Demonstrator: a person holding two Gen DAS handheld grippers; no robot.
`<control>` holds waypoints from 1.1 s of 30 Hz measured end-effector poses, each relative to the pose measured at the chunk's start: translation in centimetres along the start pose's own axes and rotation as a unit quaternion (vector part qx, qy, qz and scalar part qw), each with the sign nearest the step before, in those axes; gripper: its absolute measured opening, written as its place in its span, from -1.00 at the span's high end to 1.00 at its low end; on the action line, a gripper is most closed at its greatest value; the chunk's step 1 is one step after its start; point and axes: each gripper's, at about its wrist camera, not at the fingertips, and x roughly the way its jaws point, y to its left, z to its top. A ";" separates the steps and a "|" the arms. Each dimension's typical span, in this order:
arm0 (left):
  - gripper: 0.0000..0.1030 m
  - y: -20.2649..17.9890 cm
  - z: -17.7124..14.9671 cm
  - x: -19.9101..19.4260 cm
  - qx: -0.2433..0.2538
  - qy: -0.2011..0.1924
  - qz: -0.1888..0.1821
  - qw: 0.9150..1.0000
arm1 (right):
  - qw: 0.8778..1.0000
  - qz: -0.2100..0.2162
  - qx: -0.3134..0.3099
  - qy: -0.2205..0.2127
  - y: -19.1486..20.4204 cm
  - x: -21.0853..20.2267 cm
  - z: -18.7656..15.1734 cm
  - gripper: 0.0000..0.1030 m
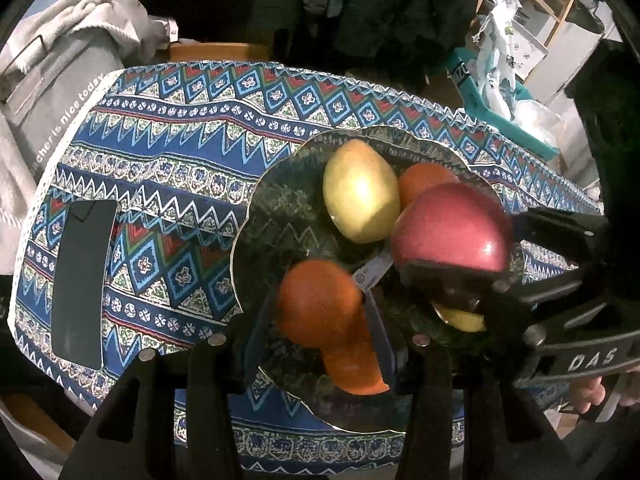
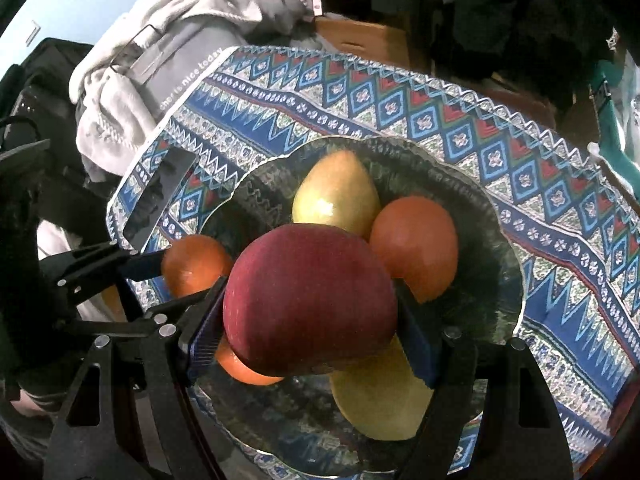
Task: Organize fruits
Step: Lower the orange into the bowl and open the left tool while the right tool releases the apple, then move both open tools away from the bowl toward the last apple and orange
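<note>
Right gripper (image 2: pixel 310 330): jaws clamped on a red apple (image 2: pixel 310 300), held just above the dark platter (image 2: pixel 496 240). Left gripper (image 1: pixel 320 330): jaws set around an orange (image 1: pixel 320 306) at the platter's 7 o'clock; grip firm or loose, impossible to tell. Already gathered on the platter: a yellow pear (image 1: pixel 360 192) at 12 o'clock, a second orange (image 2: pixel 414 246) at 2 o'clock, a third orange (image 1: pixel 356 364) and a yellow fruit (image 2: pixel 380 396) near 6 o'clock. Judged nearly finished: apple and orange left to settle. Beyond, the patterned cloth (image 1: pixel 180 140) over the bench, a black phone (image 1: pixel 82 284) at 9 o'clock.
</note>
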 end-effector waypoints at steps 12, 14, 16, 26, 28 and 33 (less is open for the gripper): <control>-0.25 -0.7 0.1 -1.8 0.016 -0.013 0.014 1.000 | 1.000 0.008 0.010 0.005 0.4 -0.3 0.0 -0.52; -0.27 -0.7 0.2 -2.2 0.012 -0.017 0.007 1.000 | 1.000 0.021 0.014 -0.005 0.5 -1.3 0.2 -0.52; -0.28 -0.8 0.3 -2.5 0.010 -0.020 0.004 1.000 | 1.000 0.020 0.013 -0.020 0.7 -2.7 0.5 -0.52; -0.31 -2.0 1.1 -5.1 0.006 -0.049 -0.016 0.999 | 0.995 -0.053 -0.014 -0.079 1.4 -8.3 0.8 -0.52; -0.31 -2.5 1.3 -6.0 0.009 -0.059 -0.021 0.998 | 0.993 -0.068 -0.017 -0.091 1.5 -9.5 0.7 -0.52; -0.49 -4.3 1.5 -7.7 0.028 -0.081 -0.026 0.996 | 0.989 -0.092 -0.027 -0.116 1.8 -12.0 0.1 -0.51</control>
